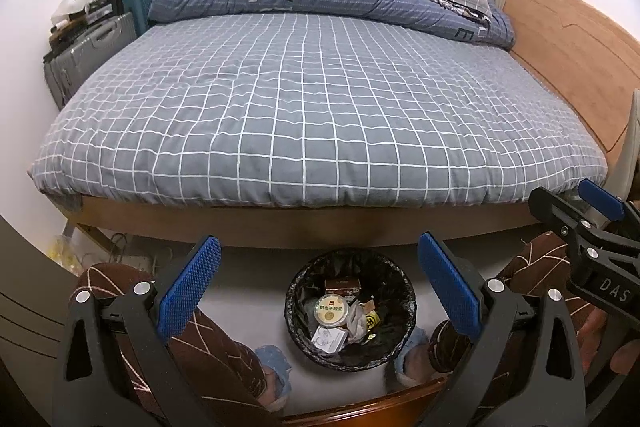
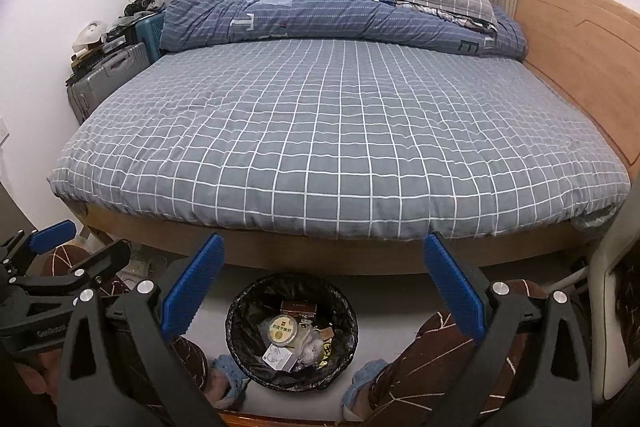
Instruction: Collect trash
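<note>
Trash bin (image 1: 351, 311): black-lined, on the floor before the bed (image 1: 320, 99), between the seated person's slippered feet, holding a round yogurt lid (image 1: 331, 310) and wrappers.
Left tool (image 1: 319, 287): spread wide, empty, above the bin.
Right tool (image 2: 323, 291): spread wide, empty, bin below-left.
Room: bare floor around the bin; the bed edge close behind it.

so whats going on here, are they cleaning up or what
A person sits facing the bed with a gripper in each hand. The left gripper and right gripper are both open and hold nothing. On the floor between the person's feet stands a bin lined with a black bag, already holding a round lid, small boxes and wrappers. No trash shows on the bed.
</note>
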{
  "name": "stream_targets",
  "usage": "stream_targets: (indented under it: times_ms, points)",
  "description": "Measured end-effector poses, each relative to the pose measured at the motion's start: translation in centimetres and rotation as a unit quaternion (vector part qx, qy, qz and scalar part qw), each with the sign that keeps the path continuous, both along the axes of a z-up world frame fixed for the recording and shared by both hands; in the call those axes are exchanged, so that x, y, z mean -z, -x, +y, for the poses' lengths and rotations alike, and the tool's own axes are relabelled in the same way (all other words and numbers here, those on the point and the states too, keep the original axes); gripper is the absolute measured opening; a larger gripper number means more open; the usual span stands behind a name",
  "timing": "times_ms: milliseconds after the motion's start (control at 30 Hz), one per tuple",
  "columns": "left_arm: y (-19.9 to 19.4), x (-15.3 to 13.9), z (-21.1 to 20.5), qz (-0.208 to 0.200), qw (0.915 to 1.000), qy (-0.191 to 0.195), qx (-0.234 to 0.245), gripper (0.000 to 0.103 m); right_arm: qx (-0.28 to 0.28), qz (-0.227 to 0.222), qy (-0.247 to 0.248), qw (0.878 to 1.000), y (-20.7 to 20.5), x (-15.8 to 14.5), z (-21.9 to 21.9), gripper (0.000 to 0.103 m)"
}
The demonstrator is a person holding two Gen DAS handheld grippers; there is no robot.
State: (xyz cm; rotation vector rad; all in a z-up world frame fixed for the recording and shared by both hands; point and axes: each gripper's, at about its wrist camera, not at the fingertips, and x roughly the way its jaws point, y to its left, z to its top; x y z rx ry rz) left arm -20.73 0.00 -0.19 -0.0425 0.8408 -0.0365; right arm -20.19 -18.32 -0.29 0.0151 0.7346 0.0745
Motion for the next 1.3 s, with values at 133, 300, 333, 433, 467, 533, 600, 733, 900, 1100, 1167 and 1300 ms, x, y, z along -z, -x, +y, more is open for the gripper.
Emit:
stream_targets:
  times_ms: [133, 300, 333, 433, 467, 533, 600, 733, 900, 1100, 1167, 1300]
  points:
    - [-0.14, 0.07, -0.04, 0.001, 1.0, -0.001, 0.002, 0.097, 0.004, 0.0, -0.001, 1.0, -0.05, 0.09, -0.01, 0.096]
    - [-0.23, 0.18, -0.08, 0.001, 1.0, -0.002, 0.002, 0.097, 0.007, 0.003, -0.002, 1.0, -0.19, 0.48, -0.15, 0.096]
    - [-0.24, 0.21, -0.04, 0.001, 1.0, -0.002, 0.001, 0.097, 0.007, 0.004, -0.003, 1.0, -0.24, 0.53, -0.18, 0.096]
    - [-0.32, 0.12, 0.01, 0.0, 1.0, -0.003, -0.001, 0.097, 0.007, 0.005, -0.003, 1.0, -0.28, 0.65, -0.2, 0.095]
    - [-0.28, 0.07, 0.08, 0.0, 1.0, -0.004, -0.002, 0.097, 0.007, 0.005, -0.003, 1.0, -0.28, 0.65, -0.2, 0.096]
    - [-0.27, -0.05, 0.15, -0.002, 1.0, -0.005, -0.003, 0.097, 0.008, 0.006, -0.004, 1.0, -0.28, 0.66, -0.19, 0.096]
    - [-0.24, -0.18, 0.1, -0.003, 1.0, -0.008, -0.005, 0.097, 0.007, 0.005, -0.003, 1.0, -0.27, 0.68, -0.19, 0.096]
    - [-0.21, -0.4, 0.01, -0.006, 0.9997, -0.018, -0.012, 0.097, 0.006, 0.008, -0.004, 1.0, -0.3, 0.68, -0.14, 0.096]
    - [-0.31, -0.52, -0.11, -0.005, 0.9997, -0.021, -0.015, 0.097, 0.007, 0.006, -0.004, 1.0, -0.35, 0.62, -0.13, 0.096]
    - [-0.52, -0.31, 0.05, 0.007, 0.9997, -0.014, -0.018, 0.097, 0.004, 0.005, -0.003, 1.0, -0.34, 0.6, -0.03, 0.096]
    - [-0.56, -0.2, 0.09, 0.009, 0.9997, -0.012, -0.019, 0.097, 0.003, 0.006, -0.003, 1.0, -0.36, 0.65, -0.02, 0.096]
    - [-0.61, -0.06, 0.07, 0.01, 0.9996, -0.014, -0.021, 0.097, 0.002, 0.009, -0.006, 1.0, -0.4, 0.81, -0.14, 0.096]
